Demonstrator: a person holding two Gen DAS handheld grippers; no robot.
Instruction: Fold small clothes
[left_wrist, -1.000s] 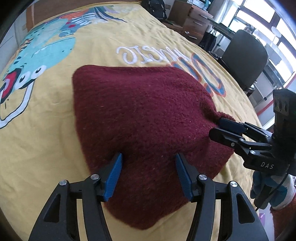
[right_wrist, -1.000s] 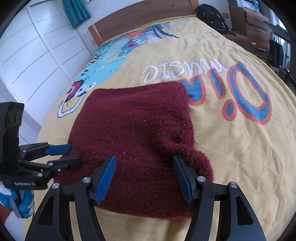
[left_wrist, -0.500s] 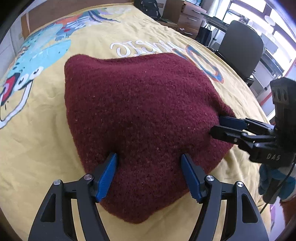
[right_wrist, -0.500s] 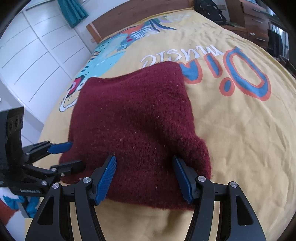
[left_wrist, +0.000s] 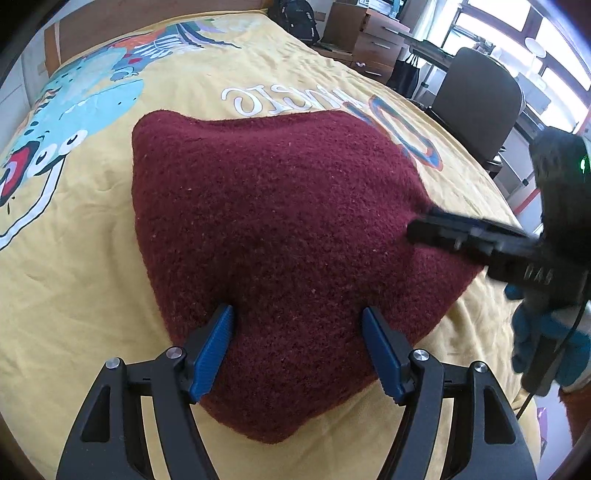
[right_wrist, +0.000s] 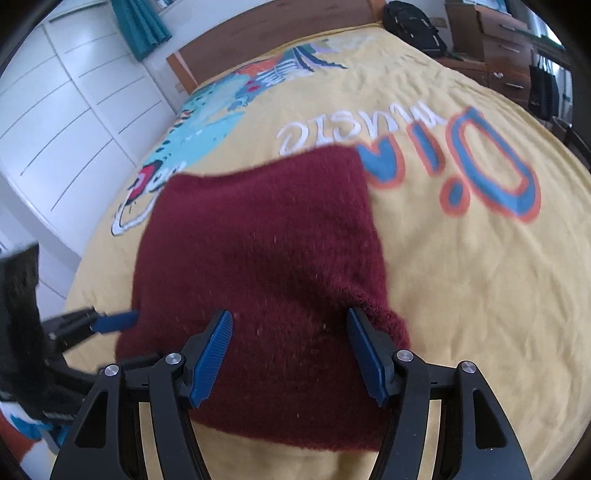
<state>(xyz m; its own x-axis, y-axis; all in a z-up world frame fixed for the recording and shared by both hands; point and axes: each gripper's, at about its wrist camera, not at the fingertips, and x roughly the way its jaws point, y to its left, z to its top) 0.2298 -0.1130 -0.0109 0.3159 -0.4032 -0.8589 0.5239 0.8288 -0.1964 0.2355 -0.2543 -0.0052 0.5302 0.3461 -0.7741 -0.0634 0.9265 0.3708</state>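
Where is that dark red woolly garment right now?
The maroon knitted garment lies on the yellow bedspread, just below its white lettering, in both views.

Daylight from the windows at upper right of the left wrist view lights the room brightly and evenly; the panes are blown out white. Shadows on the yellow bedspread are soft. Both views bend strongly at the edges, with black corners. The right wrist view is smeared by motion; in the left wrist view the right hand-held gripper is blurred.
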